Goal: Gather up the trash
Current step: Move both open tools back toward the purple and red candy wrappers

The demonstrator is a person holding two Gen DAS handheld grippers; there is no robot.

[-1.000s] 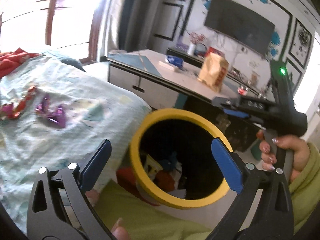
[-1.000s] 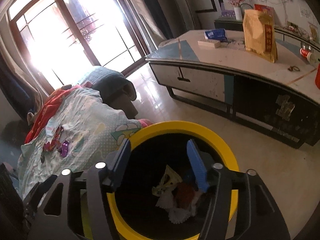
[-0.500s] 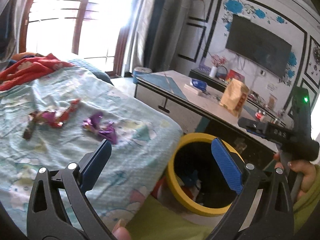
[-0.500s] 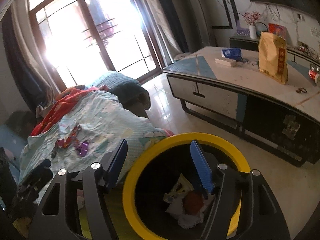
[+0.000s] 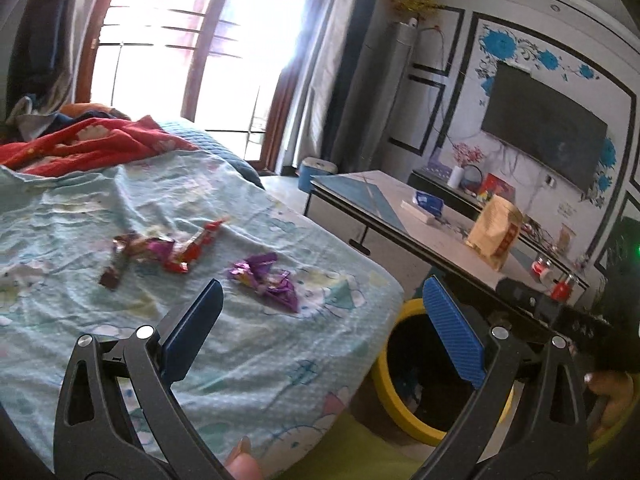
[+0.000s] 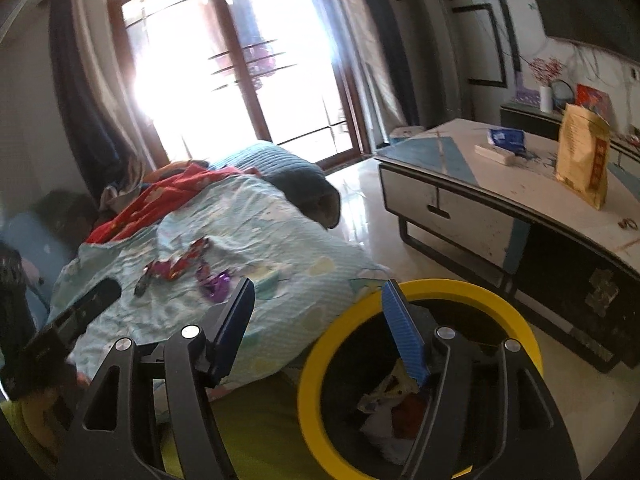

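Note:
Crumpled wrappers lie on the pale blue bedsheet (image 5: pixel 260 344): a purple one (image 5: pixel 266 276) and, left of it, a red and purple cluster (image 5: pixel 160 252). My left gripper (image 5: pixel 320 292) hovers over the bed's near edge, open and empty, with the purple wrapper just beyond its tips. The black bin with a yellow rim (image 5: pixel 384 376) stands on the floor beside the bed, to the right. My right gripper (image 6: pixel 318 292) is open and empty, between bed and bin rim (image 6: pixel 440 286). Discarded trash (image 6: pixel 396 408) lies in the bin. The right wrist view also shows the purple wrapper (image 6: pixel 214 282) and red wrappers (image 6: pixel 176 264).
A low table (image 5: pixel 384 208) stands right of the bed with a yellow bag (image 5: pixel 496 236) and a blue packet (image 5: pixel 428 200) on it. A red blanket (image 5: pixel 80 144) is bunched at the bed's far end. Glossy floor (image 6: pixel 360 204) runs between bed and table. A green sleeve lies below both grippers.
Both grippers rose and swung left from above the bin toward the bed. The wrappers now sit near the centre of the views and the bin has slid to the lower right.

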